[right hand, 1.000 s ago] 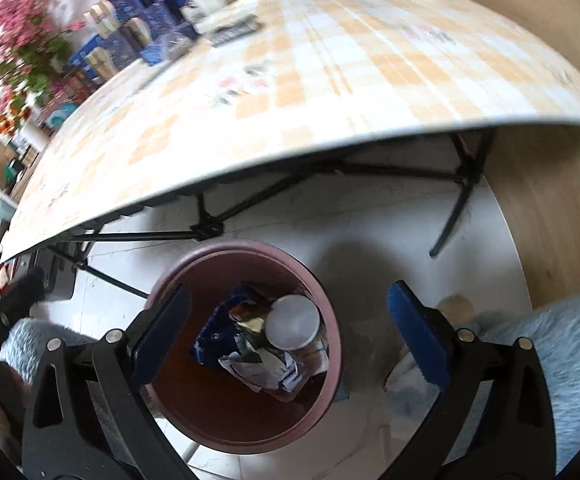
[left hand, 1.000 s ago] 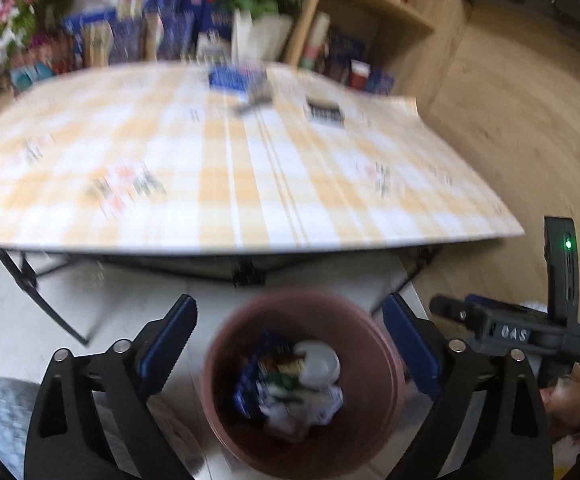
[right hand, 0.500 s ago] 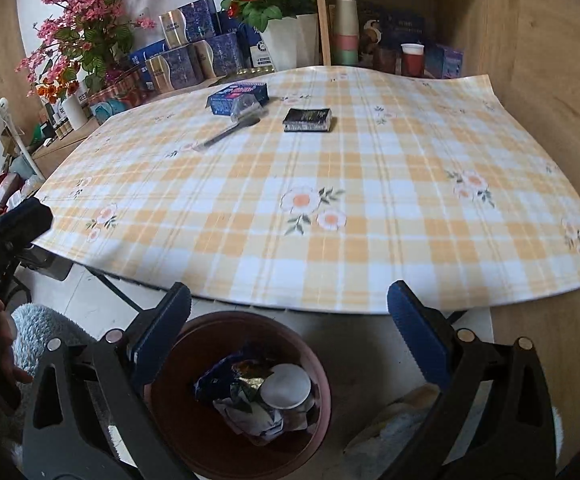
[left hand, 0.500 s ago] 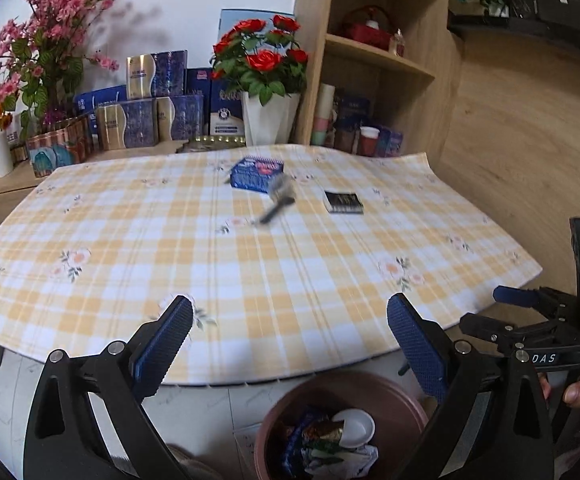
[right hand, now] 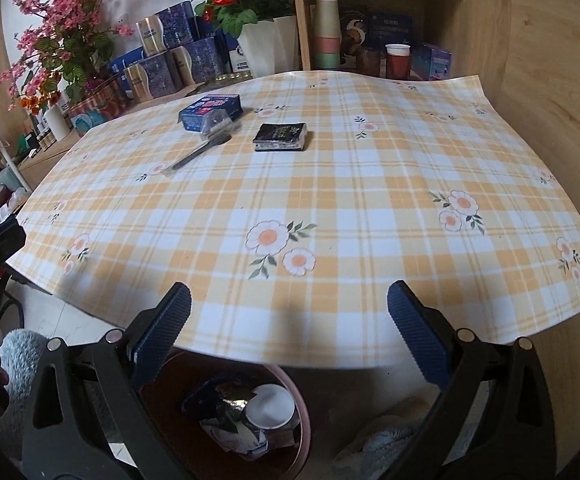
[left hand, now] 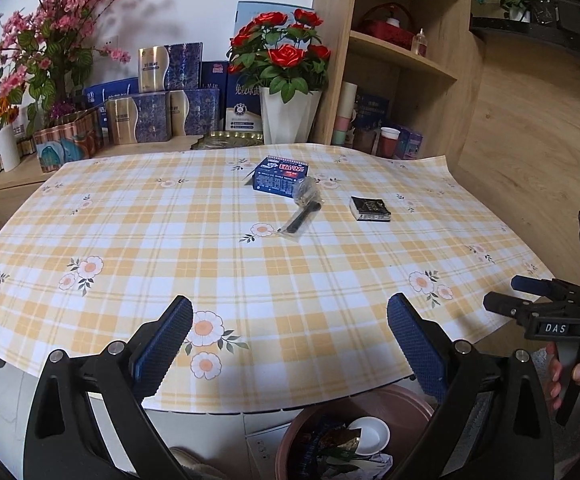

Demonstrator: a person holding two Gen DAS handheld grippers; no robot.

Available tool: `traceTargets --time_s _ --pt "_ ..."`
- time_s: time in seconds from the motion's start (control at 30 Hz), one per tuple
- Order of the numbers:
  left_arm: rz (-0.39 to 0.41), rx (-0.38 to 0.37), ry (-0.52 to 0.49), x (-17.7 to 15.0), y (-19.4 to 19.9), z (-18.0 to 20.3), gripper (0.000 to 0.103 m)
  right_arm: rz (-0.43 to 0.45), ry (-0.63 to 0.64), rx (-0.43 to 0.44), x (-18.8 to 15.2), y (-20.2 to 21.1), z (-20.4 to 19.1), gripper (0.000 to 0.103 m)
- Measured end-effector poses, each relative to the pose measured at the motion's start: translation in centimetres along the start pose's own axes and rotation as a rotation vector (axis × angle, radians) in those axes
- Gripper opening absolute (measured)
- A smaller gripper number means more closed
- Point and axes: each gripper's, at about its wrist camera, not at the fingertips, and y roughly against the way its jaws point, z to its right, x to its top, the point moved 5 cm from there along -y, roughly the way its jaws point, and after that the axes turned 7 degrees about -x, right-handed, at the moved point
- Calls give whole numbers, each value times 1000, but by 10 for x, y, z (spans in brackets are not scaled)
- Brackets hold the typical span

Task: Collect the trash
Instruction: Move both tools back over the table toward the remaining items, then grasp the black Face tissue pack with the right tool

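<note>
Both grippers – left (left hand: 287,354) and right (right hand: 288,334) – hung empty, jaws wide, at the counter's (right hand: 370,208) near edge. Three pieces of trash sat toward the far edge: blue box (right hand: 211,110), wrapped pen (right hand: 199,151), dark pack (right hand: 280,136). One bin (right hand: 298,416) stood under the near edge. Risk: the crinkly pen wrap could slip, or a drop could miss the half-hidden bin.

Three items left on the checked tablecloth (right hand: 370,208), clustered toward 12 o'clock, far half. Blue carton (left hand: 281,177), lying flat, printed top up. Touching its near right corner: clear crumpled wrapper with a dark stick-like piece (left hand: 304,214), lying diagonal. Small black packet (left hand: 370,208) flat, well apart at 1 o'clock. Brown bin (right hand: 290,392) on the floor at 6 o'clock, partly under the table edge, holds crumpled wrappers and a white cup (right hand: 270,406).
</note>
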Motion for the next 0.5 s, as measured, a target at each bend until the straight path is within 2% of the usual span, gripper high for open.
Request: traceTargets --time_s 0.2,0.5 --pt "-9 13 12 12 -12 -10 95 -3 15 -9 20 -19 2 97" --pt "-15 33 37 33 -39 -34 95 -16 2 -3 74 -72 0 97"
